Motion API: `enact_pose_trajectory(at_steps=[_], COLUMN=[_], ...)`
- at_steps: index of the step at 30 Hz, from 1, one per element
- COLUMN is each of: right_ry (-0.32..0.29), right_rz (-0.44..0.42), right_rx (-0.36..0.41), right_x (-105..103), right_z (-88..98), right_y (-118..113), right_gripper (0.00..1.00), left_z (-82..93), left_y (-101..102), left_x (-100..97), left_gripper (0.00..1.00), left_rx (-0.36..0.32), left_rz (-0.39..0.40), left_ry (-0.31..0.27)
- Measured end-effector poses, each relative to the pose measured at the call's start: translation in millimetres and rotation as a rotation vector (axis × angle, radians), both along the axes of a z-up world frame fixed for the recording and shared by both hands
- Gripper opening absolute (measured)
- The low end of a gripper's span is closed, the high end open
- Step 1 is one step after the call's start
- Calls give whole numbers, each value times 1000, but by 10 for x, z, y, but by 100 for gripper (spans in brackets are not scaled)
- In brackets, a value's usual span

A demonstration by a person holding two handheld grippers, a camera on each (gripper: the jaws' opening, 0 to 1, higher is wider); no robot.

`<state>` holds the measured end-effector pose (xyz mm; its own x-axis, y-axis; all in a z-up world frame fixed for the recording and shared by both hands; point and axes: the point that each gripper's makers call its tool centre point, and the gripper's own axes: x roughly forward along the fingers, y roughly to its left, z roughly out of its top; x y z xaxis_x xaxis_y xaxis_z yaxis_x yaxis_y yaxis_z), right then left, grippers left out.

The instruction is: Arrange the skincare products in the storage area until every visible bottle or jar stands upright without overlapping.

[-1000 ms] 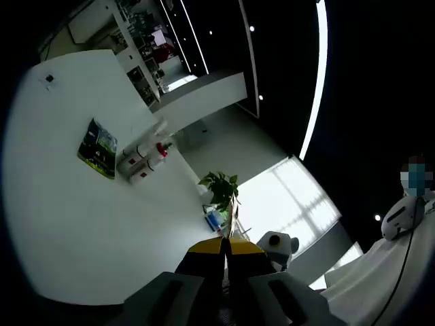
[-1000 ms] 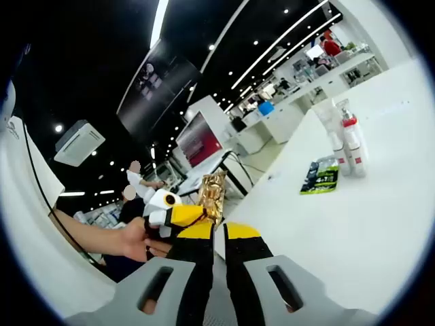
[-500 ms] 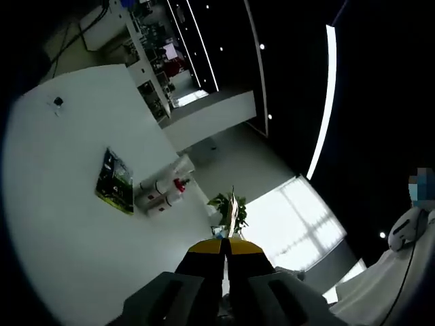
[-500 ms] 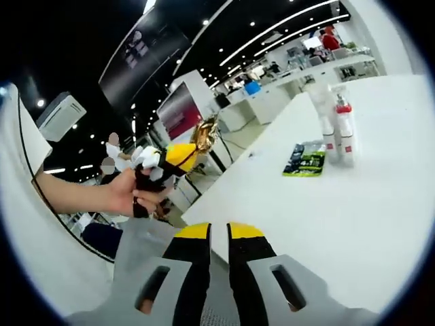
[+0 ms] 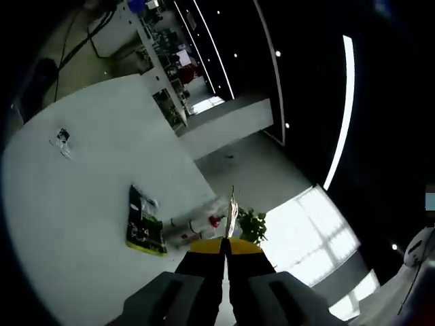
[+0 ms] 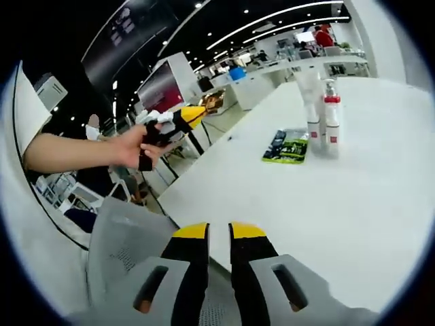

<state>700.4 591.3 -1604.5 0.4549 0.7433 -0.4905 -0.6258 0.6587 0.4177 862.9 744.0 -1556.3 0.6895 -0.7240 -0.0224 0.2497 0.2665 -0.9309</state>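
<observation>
Since the earlier frame, left gripper [image 6: 194,112] has lifted away, pinching a gold sachet [image 5: 232,212]. Right gripper [image 6: 218,234]: fingers slightly apart, empty. On the table [image 6: 353,204], two bottles [image 6: 321,122] stand upright beside a flat green packet [image 6: 287,145]. Sachet not yet placed.
</observation>
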Motion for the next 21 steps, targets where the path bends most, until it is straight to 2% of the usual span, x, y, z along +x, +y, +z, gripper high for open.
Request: enact_pose_trajectory(at_steps=[9,13,21], right_ry=[3,4,23], right_rz=[-5,-6,2], right_rx=[-90,-116,-152], right_x=[23,36,26], right_z=[-144,-190,-275], right_y=[-13,-21,-28], right_gripper=[10,11,12], left_z=[-361,-551,-821], left_y=[1,27,14], left_x=[414,574,848], left_gripper=[0,0,0], left_rx=[25,47,69], left_rz=[-11,-14,-12], left_ry=[100,158,254])
